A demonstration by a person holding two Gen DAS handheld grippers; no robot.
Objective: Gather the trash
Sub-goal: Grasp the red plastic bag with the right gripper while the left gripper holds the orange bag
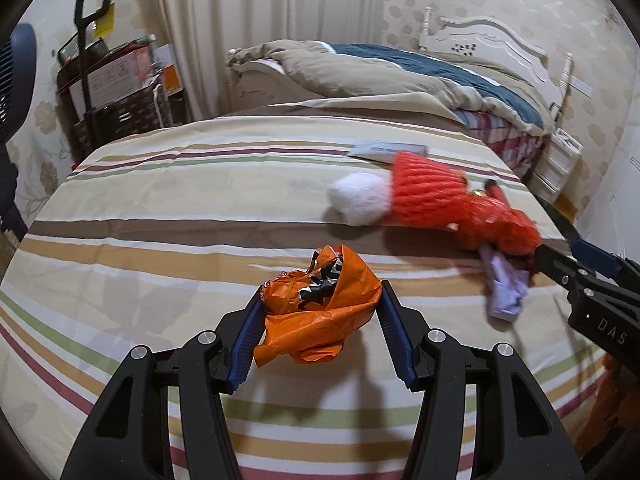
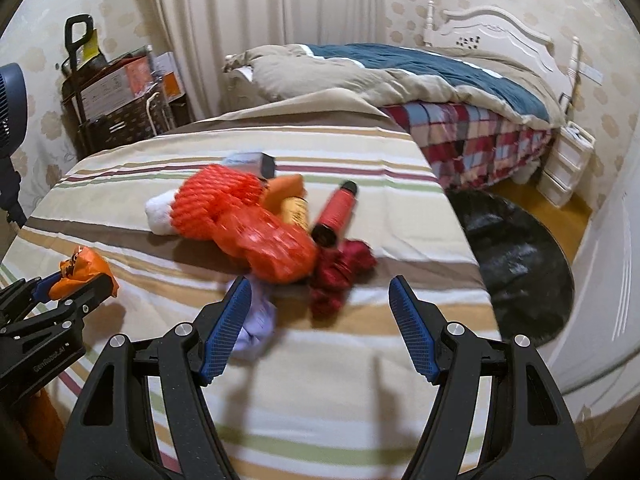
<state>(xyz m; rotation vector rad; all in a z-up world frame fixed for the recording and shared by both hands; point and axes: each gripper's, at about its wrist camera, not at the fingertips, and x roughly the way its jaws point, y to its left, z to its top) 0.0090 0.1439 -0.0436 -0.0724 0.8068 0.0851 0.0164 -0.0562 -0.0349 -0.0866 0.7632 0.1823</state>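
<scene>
Striped bedding (image 1: 160, 208) covers the bed under both my tools. My left hand-held gripper (image 1: 320, 312) is closed part-way onto a crumpled orange wrapper (image 1: 320, 312), both pads pressing its sides. My right hand-held gripper (image 2: 320, 304) hangs wide open, holding nothing, just short of the blurred pile: orange foam netting (image 2: 240, 216), a red tube (image 2: 336, 212), dark red netting (image 2: 340, 272). A pale purple scrap (image 2: 256, 328) is half hidden behind one finger.
</scene>
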